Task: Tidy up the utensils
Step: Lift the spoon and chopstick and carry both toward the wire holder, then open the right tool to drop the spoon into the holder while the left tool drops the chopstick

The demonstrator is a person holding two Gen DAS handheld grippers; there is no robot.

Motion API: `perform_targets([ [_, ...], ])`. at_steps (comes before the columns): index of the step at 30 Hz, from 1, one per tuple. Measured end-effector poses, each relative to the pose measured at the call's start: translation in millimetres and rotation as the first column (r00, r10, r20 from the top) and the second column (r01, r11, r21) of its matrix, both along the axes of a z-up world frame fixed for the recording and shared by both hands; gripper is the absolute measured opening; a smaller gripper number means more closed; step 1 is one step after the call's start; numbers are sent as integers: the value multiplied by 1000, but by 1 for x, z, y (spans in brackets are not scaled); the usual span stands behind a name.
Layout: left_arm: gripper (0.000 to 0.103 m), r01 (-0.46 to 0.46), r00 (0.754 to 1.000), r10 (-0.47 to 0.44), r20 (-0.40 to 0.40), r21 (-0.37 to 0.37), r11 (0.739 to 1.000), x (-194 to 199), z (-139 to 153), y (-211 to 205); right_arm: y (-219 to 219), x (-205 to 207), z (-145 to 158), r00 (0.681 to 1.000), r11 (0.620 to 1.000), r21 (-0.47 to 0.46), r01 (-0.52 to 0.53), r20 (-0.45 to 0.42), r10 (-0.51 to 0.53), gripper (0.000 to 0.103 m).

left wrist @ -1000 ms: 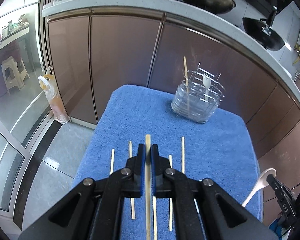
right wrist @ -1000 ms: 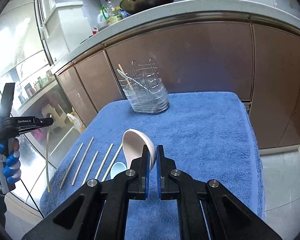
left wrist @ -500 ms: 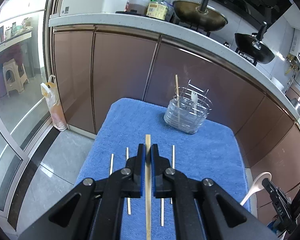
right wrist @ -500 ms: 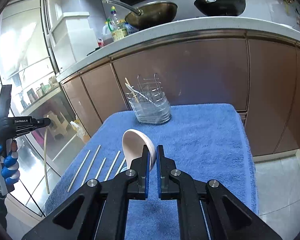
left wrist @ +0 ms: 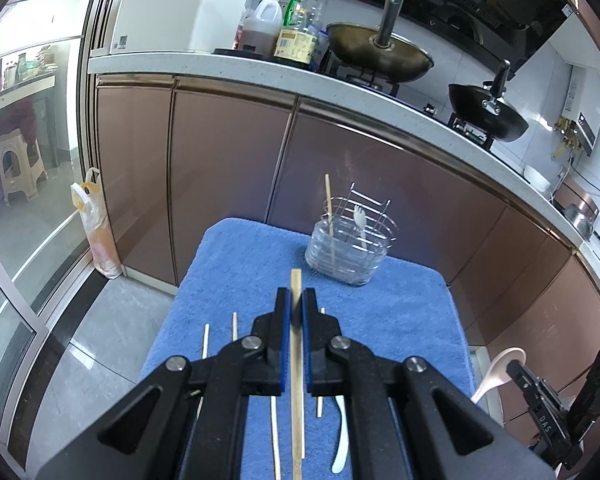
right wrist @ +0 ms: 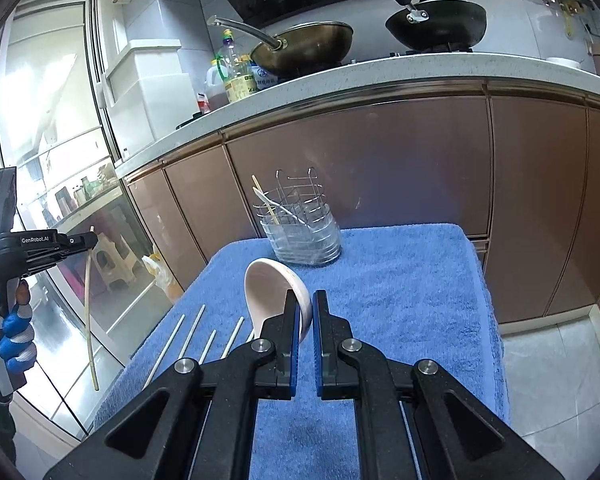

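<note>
Closest in, the left gripper [left wrist: 296,308] is clamped on a wooden chopstick [left wrist: 297,360] that runs lengthwise between its blue pads, its tip poking out just past the fingertips. The right gripper [right wrist: 305,312] pinches a white ceramic spoon [right wrist: 274,292] by the rim near its handle, the bowl standing up ahead and to the left of the jaws.

Compared with a second ago, both tools have risen and drawn back. The blue towel [left wrist: 380,320] now sits lower and smaller under each of them, and more of the counter and the pans shows above. Neither grip has altered; both utensils hang clear of the cloth.

Just under and beyond the left gripper, the loose chopsticks [left wrist: 205,340] lie in a row on the towel, and a white plastic spoon [left wrist: 341,436] rests to the right of the held stick. Farther ahead, slightly right of the left tool and left of the right one, stands the wire utensil holder [left wrist: 348,252] at the towel's far edge, already holding one chopstick and a white fork.

The lift appears complete, so the carry to the holder is probably next. The long chopstick needs tipping upright before it goes in.
</note>
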State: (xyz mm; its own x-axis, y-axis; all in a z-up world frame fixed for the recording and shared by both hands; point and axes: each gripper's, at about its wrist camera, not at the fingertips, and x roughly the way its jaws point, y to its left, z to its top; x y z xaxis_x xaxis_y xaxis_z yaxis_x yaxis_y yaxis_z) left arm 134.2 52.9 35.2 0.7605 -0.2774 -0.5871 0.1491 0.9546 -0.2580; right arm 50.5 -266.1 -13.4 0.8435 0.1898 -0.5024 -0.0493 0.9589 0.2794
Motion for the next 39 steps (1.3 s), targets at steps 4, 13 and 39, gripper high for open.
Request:
perform_targets([
  [4,5,11,1000,-11,13,-16,1000,3,5,-5,-1,5,0,1000,1000,7,1,3,-1,6],
  [13,5,36,998,-33,45,-72,997,28,19,-18,-6,31,9,1000,1000,9,1,20,-1,6],
  [39,5,-118,911,189,366,-209,971,273,35,-107,30,255,46,957,952,-272,137,284,-57,6],
])
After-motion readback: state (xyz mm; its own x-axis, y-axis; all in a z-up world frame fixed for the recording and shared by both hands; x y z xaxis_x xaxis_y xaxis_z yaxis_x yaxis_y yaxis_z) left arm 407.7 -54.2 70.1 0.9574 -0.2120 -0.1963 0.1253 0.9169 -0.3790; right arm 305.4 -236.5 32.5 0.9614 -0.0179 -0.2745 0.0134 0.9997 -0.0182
